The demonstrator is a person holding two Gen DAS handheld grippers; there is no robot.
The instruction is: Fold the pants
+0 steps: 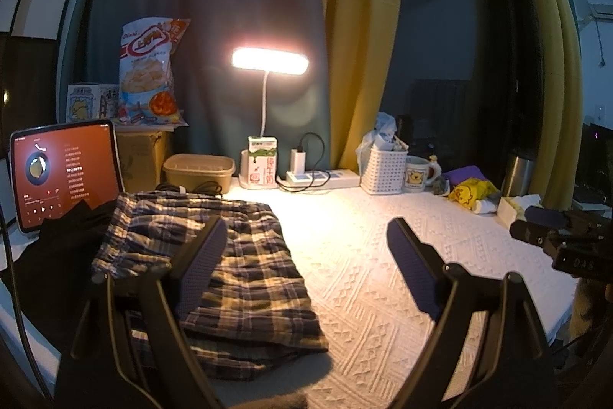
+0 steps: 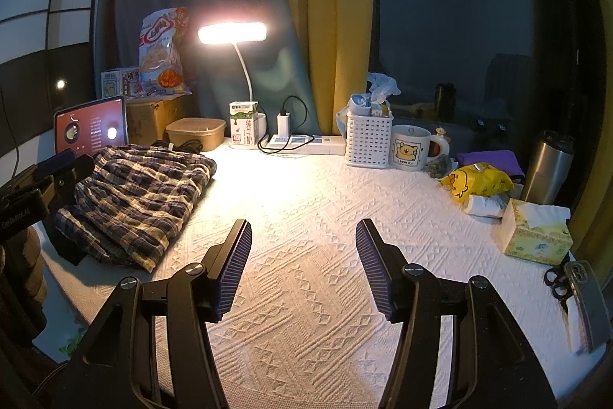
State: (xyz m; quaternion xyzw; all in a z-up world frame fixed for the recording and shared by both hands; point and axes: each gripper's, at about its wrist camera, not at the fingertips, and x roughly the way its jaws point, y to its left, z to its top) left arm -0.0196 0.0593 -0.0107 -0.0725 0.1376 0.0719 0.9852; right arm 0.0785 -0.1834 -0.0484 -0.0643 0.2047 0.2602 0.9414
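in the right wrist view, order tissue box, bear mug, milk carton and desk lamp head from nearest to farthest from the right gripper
From the right gripper:
1. Tissue box, near right, by the table edge.
2. Bear mug, farther back, right of the white basket.
3. Milk carton, back centre-left by the power strip.
4. Desk lamp head, raised above the carton.

Ahead of me at centre a lit desk lamp (image 2: pixel 232 33) glows over a milk carton (image 2: pixel 243 124) and power strip (image 2: pixel 306 142). Upper left stands a snack bag (image 2: pixel 163 52); left, a tablet (image 2: pixel 91 126). Right: white basket (image 2: pixel 367 138), bear mug (image 2: pixel 410 148), tissue box (image 2: pixel 536 232), steel tumbler (image 2: pixel 548 167).
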